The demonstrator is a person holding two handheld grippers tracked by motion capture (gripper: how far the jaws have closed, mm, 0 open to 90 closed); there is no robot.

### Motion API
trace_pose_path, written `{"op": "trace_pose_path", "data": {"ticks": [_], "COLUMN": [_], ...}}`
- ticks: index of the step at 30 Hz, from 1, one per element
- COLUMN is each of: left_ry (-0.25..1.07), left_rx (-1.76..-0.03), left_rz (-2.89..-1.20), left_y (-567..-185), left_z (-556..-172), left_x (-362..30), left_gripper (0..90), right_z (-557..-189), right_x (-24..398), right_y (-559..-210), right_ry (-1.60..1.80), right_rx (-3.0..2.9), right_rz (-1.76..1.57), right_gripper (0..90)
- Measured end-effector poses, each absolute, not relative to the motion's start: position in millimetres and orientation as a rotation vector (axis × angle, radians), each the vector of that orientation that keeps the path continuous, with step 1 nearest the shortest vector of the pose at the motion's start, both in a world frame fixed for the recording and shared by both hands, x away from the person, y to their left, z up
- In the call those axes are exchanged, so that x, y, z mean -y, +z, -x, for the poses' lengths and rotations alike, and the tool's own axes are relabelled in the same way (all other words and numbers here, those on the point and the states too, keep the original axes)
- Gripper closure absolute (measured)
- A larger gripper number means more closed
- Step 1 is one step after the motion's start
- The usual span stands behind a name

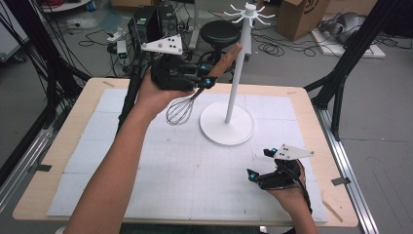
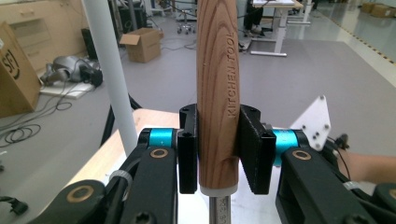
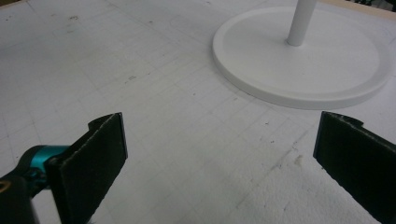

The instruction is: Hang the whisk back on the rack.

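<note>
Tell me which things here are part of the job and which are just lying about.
In the job:
- whisk, wooden handle clamped in the left tool
- white stand with hooks on top
- right tool, open, resting on the mat

Lying about:
- black stool
- cardboard box
- floor cables

Stand (image 1: 227, 122) sits on mat (image 1: 146, 170), far centre of table (image 1: 63, 146). Whisk (image 1: 195, 95) is above mat, just left of stand pole, in left gripper (image 1: 207, 78), handle tilted up-right twd pole. Right gripper (image 1: 260, 165) is near front-right edge, well apart from stand base.
</note>
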State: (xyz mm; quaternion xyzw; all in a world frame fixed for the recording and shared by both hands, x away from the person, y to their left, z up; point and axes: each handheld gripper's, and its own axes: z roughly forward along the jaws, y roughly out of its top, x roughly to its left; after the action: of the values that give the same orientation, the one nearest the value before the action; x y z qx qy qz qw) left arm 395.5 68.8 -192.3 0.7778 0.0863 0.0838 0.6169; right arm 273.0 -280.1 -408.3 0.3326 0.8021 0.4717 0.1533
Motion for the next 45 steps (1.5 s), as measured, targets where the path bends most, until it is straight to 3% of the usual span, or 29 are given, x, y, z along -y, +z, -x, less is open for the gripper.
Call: {"op": "trace_pose_path", "data": {"ticks": [22,45], "left_ry": [0.284,0.338], "left_rx": [-0.217,-0.320], "left_rz": [-1.831,-1.865], "left_y": [-158.0,-161.2], "left_z": [-414.3,-427.8], "left_x": [-40.0,-38.7], "left_gripper": [70.7,70.7], "right_z": [-273.1,-273.2], "right_x": [280.7,282.4], "right_y": [-407.0,-407.8], "right_ry": [1.393,1.404], "right_rx": [-2.294,-2.292], "right_rz": [-0.951,-0.955], "right_gripper": [1.9,1.9]}}
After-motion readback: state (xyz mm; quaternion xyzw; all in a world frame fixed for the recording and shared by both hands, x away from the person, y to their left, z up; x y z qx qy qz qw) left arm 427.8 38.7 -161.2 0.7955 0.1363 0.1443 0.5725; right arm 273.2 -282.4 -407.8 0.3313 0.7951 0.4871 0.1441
